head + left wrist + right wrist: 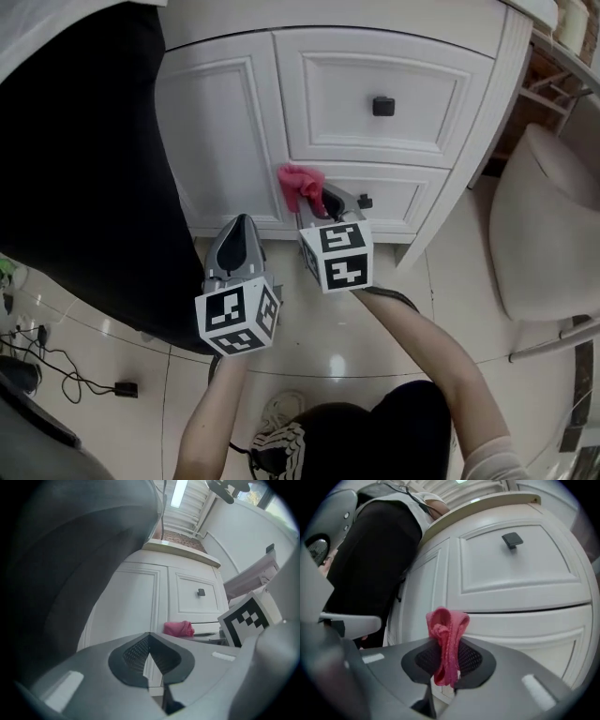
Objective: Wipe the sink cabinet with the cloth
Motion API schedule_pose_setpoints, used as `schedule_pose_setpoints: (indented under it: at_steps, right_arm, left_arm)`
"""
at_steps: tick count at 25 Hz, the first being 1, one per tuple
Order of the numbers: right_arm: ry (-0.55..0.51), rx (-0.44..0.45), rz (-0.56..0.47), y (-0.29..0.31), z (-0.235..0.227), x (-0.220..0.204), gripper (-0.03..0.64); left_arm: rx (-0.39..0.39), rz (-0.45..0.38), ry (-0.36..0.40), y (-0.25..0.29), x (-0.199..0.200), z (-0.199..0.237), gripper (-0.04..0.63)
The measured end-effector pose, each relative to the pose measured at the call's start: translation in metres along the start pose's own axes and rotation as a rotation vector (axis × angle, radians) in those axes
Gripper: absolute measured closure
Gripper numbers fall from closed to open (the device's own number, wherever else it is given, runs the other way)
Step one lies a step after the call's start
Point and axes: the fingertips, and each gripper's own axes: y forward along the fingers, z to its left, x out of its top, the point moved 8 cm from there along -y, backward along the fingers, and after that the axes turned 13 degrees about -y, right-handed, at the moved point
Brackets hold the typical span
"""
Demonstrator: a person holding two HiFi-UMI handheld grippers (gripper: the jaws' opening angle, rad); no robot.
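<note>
Nearest the head camera: two black-and-white marker cubes, low centre of frame, one on each gripper.

Left gripper: jaws pressed together, nothing between them. It sits at lower left of centre in the head view.

Right gripper: jaws pinching the bunched pink fabric cloth. The cloth's long axis runs out along the jaws, and a rounded wad stands proud of the tips.

White panelled sink cabinet: fills the upper frame, directly ahead of both grippers. The cloth wad points at the seam between the upper drawer and the lower drawer, left of the small black square knob. Contact with the cabinet face: cannot tell from any view, very near at least.

Judgement: the right gripper is the nearer one and the only one carrying the cloth, so the wipe falls to it. It should press forward, then sweep across the panel.

Containers: both drawers and the left door panel are shut, contents not visible.
</note>
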Motion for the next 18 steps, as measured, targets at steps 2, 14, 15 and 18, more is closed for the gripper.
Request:
schedule_pose_setpoints:
  at_steps: [2,14,15,18]
  right_arm:
    - [-0.025,-0.023,0.006,-0.004,-0.008,-0.005,0.555]
    - [0.046,-0.331,0.032,-0.097,-0.137,-0.046,0.554]
    - [0.043,-0.359,0.045,-0.106,-0.149,-0.052,0.554]
    - [0.057,-0.438,0.079,-0.130,-0.179,-0.068,0.554]
  left_arm:
    - [0.007,0.014,-0.005,0.002,-0.008,0.003,0.584]
    - [-0.149,0.100,-0.012,0.017,-0.047,-0.079,0.584]
    - [-0.148,0.103,-0.011,0.017,-0.048,-0.081,0.584]
    - [-0.140,0.104,-0.015,0.017,-0.048,-0.086,0.584]
